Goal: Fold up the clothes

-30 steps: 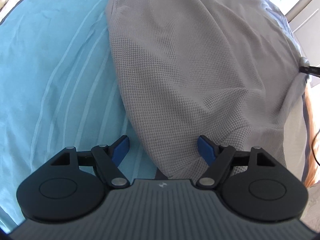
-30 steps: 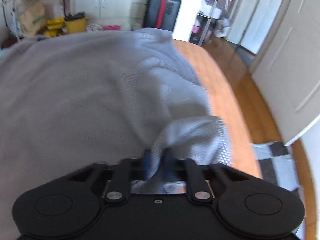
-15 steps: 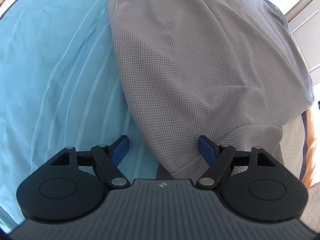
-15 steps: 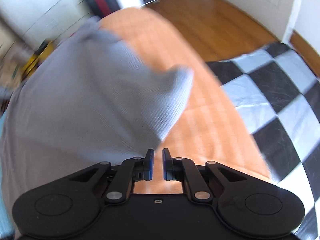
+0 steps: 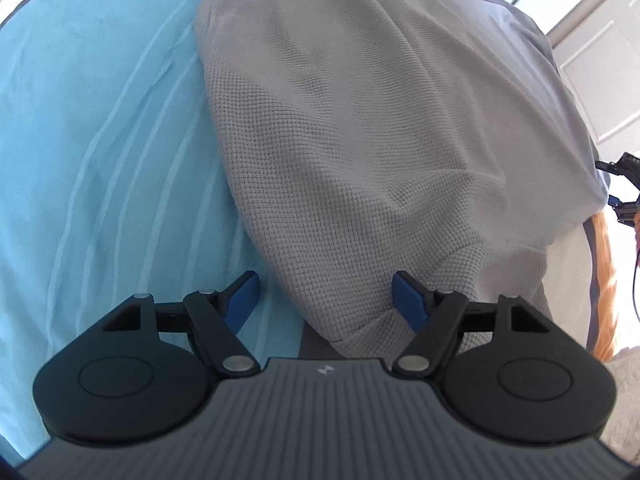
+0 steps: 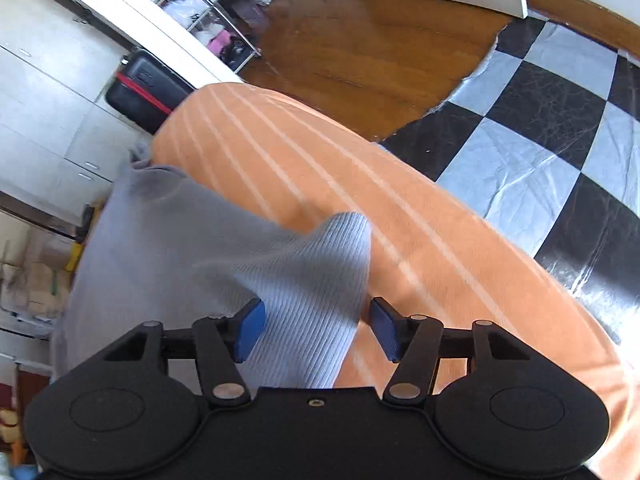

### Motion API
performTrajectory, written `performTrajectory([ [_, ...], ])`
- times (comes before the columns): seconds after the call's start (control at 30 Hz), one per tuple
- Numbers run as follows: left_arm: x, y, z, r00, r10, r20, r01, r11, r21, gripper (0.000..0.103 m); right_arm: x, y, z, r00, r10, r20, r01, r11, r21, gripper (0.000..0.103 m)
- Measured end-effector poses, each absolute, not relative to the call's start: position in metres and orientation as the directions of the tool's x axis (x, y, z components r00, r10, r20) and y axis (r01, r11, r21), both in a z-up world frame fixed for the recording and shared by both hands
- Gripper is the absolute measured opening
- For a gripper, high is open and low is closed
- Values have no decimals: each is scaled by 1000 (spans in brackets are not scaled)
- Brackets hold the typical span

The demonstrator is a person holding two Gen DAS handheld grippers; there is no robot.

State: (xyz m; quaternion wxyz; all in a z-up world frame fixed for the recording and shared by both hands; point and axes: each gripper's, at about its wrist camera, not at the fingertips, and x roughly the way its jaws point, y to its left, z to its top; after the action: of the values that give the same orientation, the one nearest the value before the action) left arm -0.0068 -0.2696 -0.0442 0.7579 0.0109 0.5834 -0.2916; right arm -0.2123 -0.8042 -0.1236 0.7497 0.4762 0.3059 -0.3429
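Note:
A grey waffle-knit garment (image 5: 380,140) lies spread on a light blue striped sheet (image 5: 100,160). My left gripper (image 5: 324,292) is open, its blue pads straddling the garment's near corner without closing on it. In the right wrist view the same grey garment (image 6: 192,256) drapes over the bed's orange striped side (image 6: 340,200). A ribbed corner of the cloth sits between the wide-apart pads of my open right gripper (image 6: 316,324). The right gripper also shows at the far right edge of the left wrist view (image 5: 624,196).
Beyond the bed's orange side lie a wooden floor (image 6: 360,48) and a black and white chequered mat (image 6: 540,120). A black suitcase with a red strap (image 6: 144,88) stands by white cupboards (image 6: 44,92). A white door (image 5: 600,80) is at the right.
My right gripper let go of the grey cloth it pinched a second ago, swung toward the bed's orange side, and its pads have spread wide. The left gripper stayed open and barely moved.

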Motion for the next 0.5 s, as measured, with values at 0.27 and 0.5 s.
performTrajectory([
  [0.27, -6, -250, -46, 115, -471, -875, 415, 823, -388, 73, -222, -737, -35, 602, -536, -592, 749, 637, 185, 4],
  [0.5, -7, -236, -48, 79, -510, -857, 384, 809, -446, 74, -226, -762, -74, 447, -404, -798, 836, 506, 212, 5],
])
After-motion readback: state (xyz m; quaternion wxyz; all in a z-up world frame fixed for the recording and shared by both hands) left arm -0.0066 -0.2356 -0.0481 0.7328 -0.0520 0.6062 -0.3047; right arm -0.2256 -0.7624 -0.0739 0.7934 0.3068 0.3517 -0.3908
